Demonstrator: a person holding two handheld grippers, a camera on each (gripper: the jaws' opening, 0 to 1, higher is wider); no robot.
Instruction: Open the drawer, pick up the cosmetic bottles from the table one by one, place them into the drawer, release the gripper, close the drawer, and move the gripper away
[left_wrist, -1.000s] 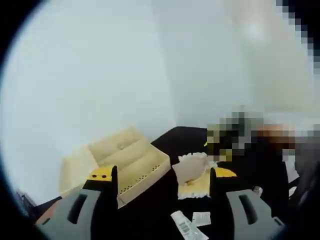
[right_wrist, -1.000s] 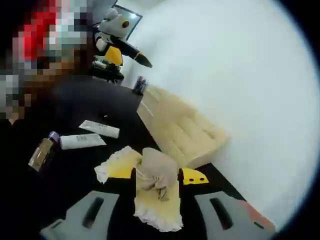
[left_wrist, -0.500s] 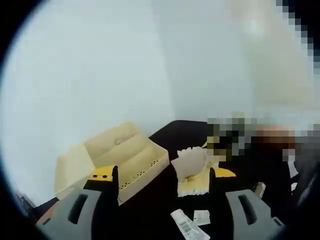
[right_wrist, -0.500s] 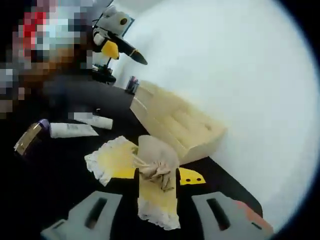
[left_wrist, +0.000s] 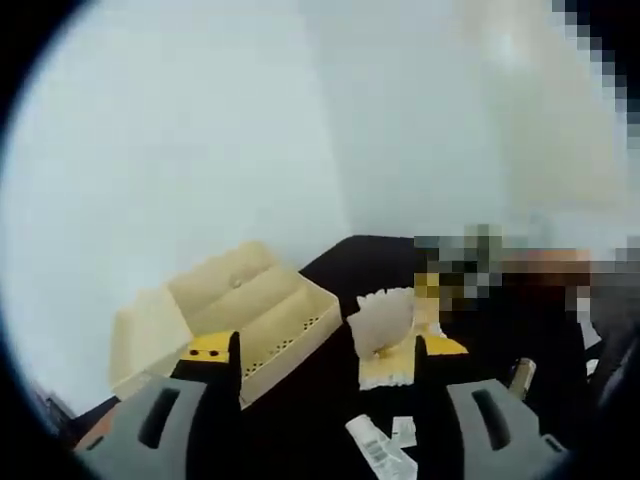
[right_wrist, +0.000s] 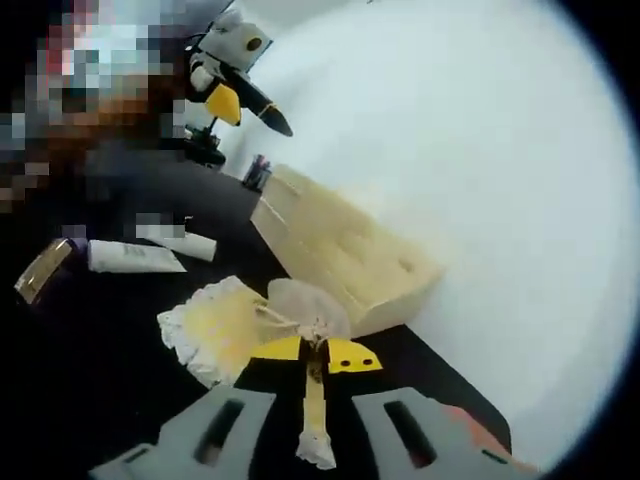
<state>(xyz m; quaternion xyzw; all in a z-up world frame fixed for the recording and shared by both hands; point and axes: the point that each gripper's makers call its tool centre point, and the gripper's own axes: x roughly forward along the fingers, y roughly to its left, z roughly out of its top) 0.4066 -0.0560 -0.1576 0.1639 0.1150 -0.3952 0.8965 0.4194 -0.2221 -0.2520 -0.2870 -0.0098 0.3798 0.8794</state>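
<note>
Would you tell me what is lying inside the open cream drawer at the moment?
In the left gripper view, the drawer interior looks bare: pale floor and walls. Its near wall hides the front strip.

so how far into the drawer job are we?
Early. Done: nothing obvious; no open drawer is visible on the cream drawer box. In hand: right gripper is pinching a frilly yellow-white cloth, not a bottle. Left: tubes and bottle lie on the table.

- The cream wooden drawer box (right_wrist: 345, 250) stood along the black table (right_wrist: 100, 370)'s wall-side edge.
- The frilled yellow-and-white cloth pouch (right_wrist: 245, 320) lay just before it.
- Two white cosmetic tubes (right_wrist: 135, 258) lay farther in.
</note>
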